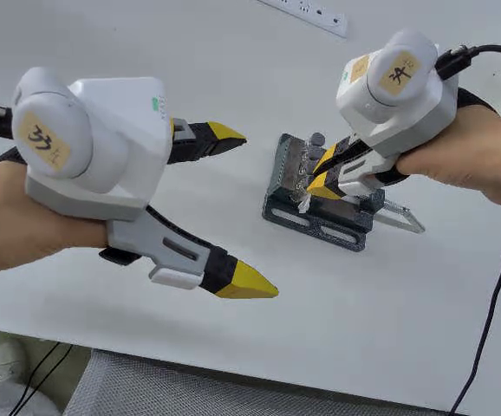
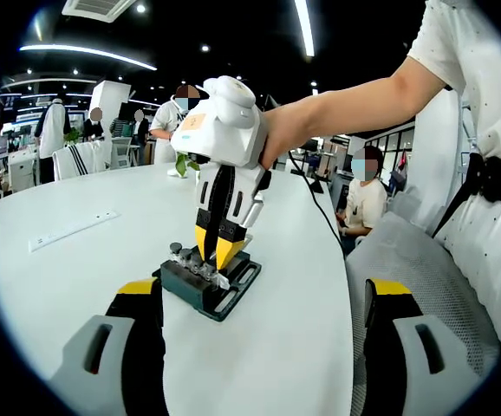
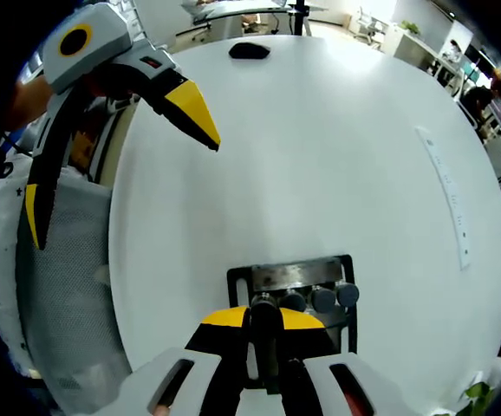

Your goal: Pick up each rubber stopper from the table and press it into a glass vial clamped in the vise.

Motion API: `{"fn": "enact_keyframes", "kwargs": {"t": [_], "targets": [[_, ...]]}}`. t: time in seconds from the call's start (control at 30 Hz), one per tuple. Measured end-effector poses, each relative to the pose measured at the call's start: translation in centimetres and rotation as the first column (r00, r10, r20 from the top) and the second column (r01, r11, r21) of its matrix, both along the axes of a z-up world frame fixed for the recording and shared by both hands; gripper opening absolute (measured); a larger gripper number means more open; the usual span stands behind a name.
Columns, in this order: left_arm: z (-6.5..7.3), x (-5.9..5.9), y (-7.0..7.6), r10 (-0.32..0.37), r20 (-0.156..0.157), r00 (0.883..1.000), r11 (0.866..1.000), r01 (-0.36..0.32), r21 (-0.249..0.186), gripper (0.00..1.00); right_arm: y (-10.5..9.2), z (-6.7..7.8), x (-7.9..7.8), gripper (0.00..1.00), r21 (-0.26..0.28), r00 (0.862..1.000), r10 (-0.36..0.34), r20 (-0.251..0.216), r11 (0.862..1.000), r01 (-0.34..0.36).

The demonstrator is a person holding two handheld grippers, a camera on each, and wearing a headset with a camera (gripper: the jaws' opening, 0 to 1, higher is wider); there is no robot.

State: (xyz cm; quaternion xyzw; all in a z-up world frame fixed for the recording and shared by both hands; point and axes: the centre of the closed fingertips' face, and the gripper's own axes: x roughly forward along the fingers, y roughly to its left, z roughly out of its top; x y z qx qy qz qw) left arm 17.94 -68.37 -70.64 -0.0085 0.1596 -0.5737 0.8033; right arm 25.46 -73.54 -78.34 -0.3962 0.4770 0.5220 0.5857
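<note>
Just then the right gripper [image 1: 322,173], white-bodied with black jaws tipped in yellow, stood over the dark grey metal bench vise [image 1: 320,227] on the right part of the round white table [image 1: 233,52]. Its jaws were drawn together on a dark grey rubber stopper [image 3: 265,314] at the near end of the row in the vise, just beside three more grey stoppers [image 3: 322,299] seated on the clamped clear glass vials [image 1: 302,201]. The left gripper [image 1: 237,208] hung above the table to the left, well apart from the vise, its jaws spread wide and holding nothing.
</note>
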Motion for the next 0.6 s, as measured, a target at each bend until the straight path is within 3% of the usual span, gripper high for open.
{"fn": "enact_keyframes", "kwargs": {"t": [0.6], "targets": [[0.04,-0.32,-0.05,-0.004,-0.006,1.0,1.0,0.004,-0.003,0.95,0.12,0.09,0.08,0.1,0.031,0.999,-0.042,0.018,0.999,0.041]]}}
